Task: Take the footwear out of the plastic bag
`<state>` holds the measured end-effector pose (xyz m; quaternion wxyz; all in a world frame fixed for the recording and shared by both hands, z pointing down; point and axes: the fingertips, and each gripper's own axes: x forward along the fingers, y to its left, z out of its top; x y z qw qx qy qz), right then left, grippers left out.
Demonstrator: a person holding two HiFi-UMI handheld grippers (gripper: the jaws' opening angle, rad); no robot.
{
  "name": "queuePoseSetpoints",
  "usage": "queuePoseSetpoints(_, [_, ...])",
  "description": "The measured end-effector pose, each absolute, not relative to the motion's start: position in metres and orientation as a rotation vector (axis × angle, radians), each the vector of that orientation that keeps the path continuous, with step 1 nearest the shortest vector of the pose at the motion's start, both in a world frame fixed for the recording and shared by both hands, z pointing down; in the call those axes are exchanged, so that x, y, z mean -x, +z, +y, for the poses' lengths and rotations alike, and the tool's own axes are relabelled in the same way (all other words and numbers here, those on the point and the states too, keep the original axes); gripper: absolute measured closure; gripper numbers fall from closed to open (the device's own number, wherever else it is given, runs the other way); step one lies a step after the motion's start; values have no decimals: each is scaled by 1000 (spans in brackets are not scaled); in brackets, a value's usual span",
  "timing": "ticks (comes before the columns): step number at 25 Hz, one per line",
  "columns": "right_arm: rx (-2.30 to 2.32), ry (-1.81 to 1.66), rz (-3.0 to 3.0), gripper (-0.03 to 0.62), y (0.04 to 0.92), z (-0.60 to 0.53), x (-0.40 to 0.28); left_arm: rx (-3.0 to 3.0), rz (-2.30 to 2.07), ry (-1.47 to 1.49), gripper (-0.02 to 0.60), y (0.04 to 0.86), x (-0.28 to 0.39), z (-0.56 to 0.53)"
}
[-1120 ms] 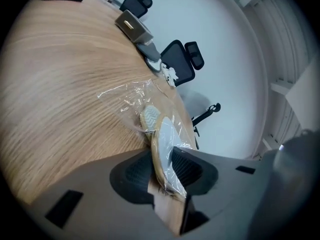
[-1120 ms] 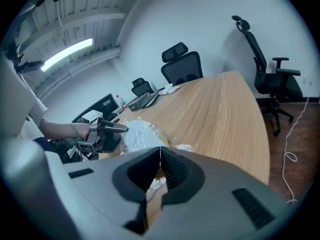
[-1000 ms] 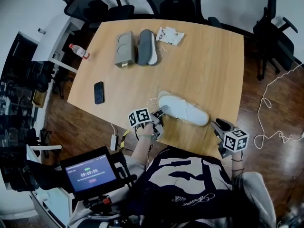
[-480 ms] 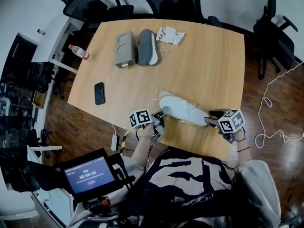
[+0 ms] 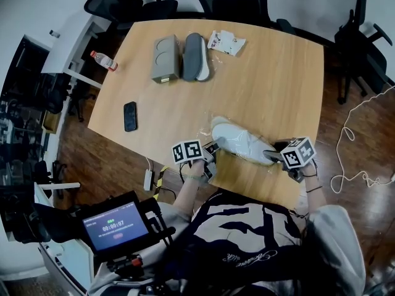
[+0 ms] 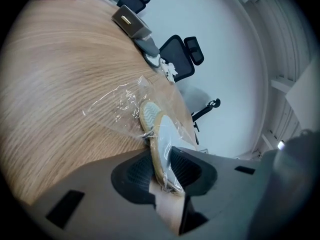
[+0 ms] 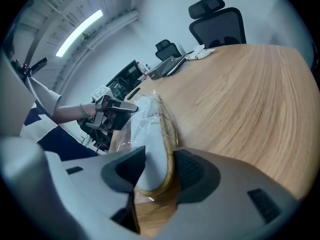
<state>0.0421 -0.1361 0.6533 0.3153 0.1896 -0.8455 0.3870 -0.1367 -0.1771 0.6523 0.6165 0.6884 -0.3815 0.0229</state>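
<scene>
A white shoe (image 5: 242,143) with a tan sole lies inside a clear plastic bag (image 6: 119,100) near the table's front edge. My left gripper (image 5: 213,148) is shut on the shoe's left end through the bag; in the left gripper view the shoe (image 6: 161,140) stands on edge between the pads (image 6: 134,170). My right gripper (image 5: 272,155) is at the shoe's right end. In the right gripper view the shoe's tip (image 7: 154,143) sits between the jaws, which are opening and stand wide. My right gripper (image 7: 157,173) does not press on it.
At the table's far side lie a grey box (image 5: 163,58), a grey shoe (image 5: 195,57) and a white packet (image 5: 226,42). A phone (image 5: 129,116) lies at the left, a water bottle (image 5: 102,60) beyond the table's left corner. Office chairs ring the table (image 5: 278,85). A white cable (image 5: 355,134) lies on the floor.
My right gripper has swung from the table's front right edge leftward to the shoe's right end and opened around it. The left gripper keeps its hold.
</scene>
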Motion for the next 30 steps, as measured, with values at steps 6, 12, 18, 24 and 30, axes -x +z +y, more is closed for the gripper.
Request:
queuePoseSetpoints(6, [-524, 1160, -2267, 494, 646, -128, -44, -1627, -874, -17, 480, 644, 138, -174])
queuePoseSetpoints(12, [-586, 1175, -2359, 530, 619, -115, -53, -1759, -889, -100, 477, 624, 137, -165])
queuePoseSetpoints(18, [-609, 1239, -2452, 536, 594, -116, -59, -1822, -875, -205, 476, 601, 142, -177])
queuePoseSetpoints(24, [-742, 1041, -2461, 533, 582, -124, -60, -1812, -981, -228, 477, 600, 137, -188])
queuePoseSetpoints(30, [-784, 942, -2353, 507, 612, -107, -55, -1756, -1054, -130, 477, 625, 140, -176])
